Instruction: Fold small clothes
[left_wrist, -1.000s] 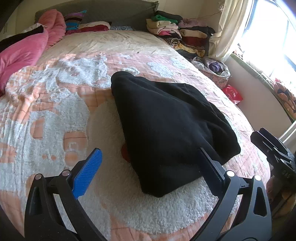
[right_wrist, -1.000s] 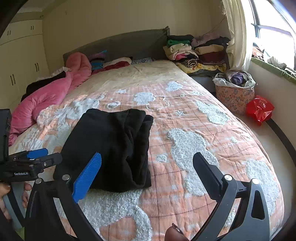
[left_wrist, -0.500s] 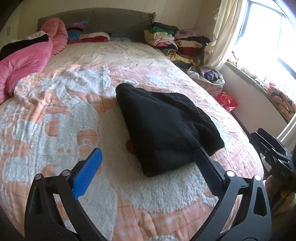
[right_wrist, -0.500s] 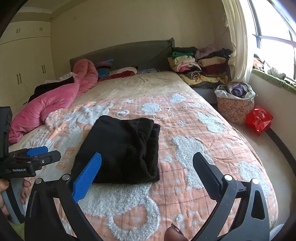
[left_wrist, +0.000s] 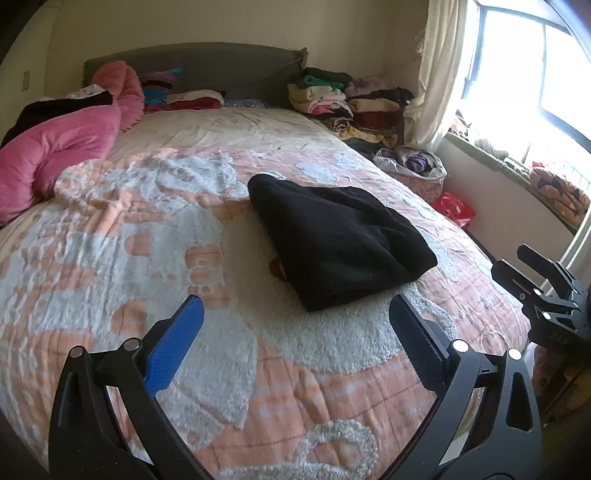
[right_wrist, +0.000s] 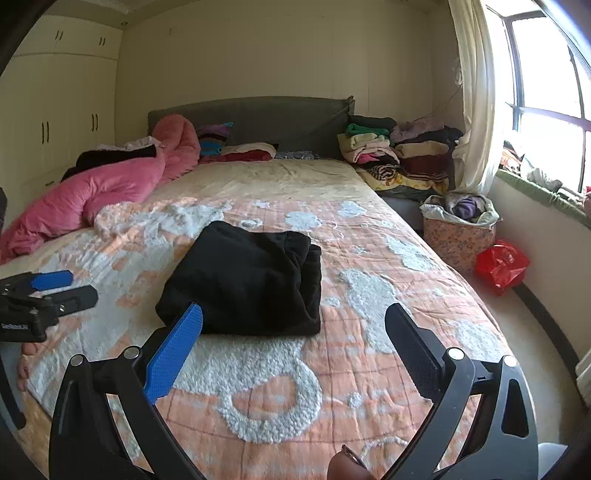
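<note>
Lying folded at the centre of both frames, the black garment (left_wrist: 340, 243) rests on the peach-and-white bedspread (left_wrist: 122, 258), touched by neither tool. The left gripper (left_wrist: 293, 325) hangs at the bottom of its frame, fingers spread wide and empty. The right gripper (right_wrist: 293, 328) hangs likewise, fingers spread apart, holding nothing. A pink duvet (right_wrist: 92, 192) fills the left.
</note>
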